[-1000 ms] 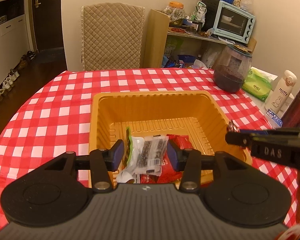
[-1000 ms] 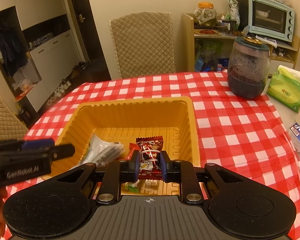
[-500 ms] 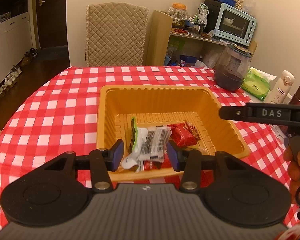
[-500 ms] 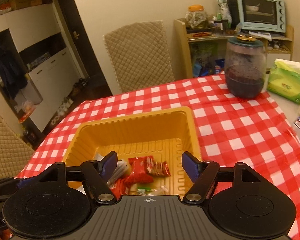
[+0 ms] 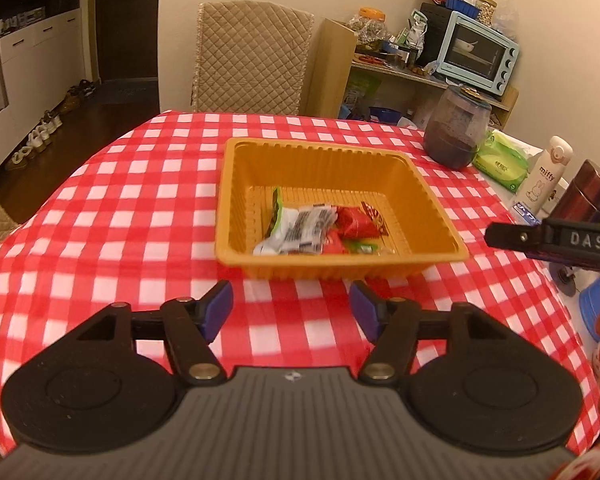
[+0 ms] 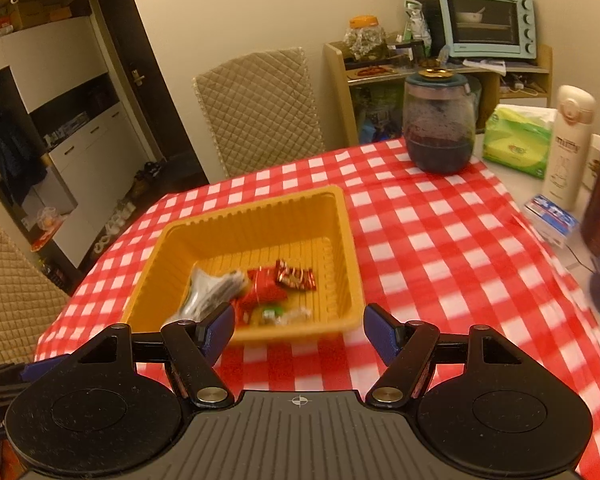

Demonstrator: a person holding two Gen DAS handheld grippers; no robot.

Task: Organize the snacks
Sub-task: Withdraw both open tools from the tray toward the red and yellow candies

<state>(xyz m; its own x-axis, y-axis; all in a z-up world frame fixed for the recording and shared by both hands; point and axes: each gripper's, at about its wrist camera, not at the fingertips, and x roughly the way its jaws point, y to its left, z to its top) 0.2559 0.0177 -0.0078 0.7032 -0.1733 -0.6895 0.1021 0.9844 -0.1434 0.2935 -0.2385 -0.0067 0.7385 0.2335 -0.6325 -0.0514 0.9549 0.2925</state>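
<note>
Both grippers have drawn back from the orange tray [image 5: 236, 200] since a second ago: then the right gripper [image 6: 299, 330] pinched a red snack packet and the left gripper [image 5: 291, 309] straddled the white one inside the tray; now each hangs over the checked tablecloth [image 5: 120, 208] on the tray's near side, and the packets lie in the tray. The left gripper's jaws are opening with nothing between them; the right gripper's fingers stand spread and empty.

The white snack packet [image 5: 300, 230] lies in the tray's near-left part, its long axis running from near-left to far-right, with a green edge at its far-left end and a barcode panel facing up; its print is too small to read. The red snack packets [image 5: 356, 222] lie just right of it, touching it, one dark red with gold lettering that cannot be made out. A small green-and-clear wrapper [image 5: 360, 247] sits by the tray's near wall.

At the right edge of the left wrist view, the other gripper's body bears the letters "DAS". A white flask [image 5: 546, 170] on the far right reads "miffy". Beside it are a green tissue pack [image 5: 500, 160] and a glass jar [image 5: 456, 128] with dark contents. A pale blue toaster oven [image 5: 480, 52] stands on the shelf behind.
</note>
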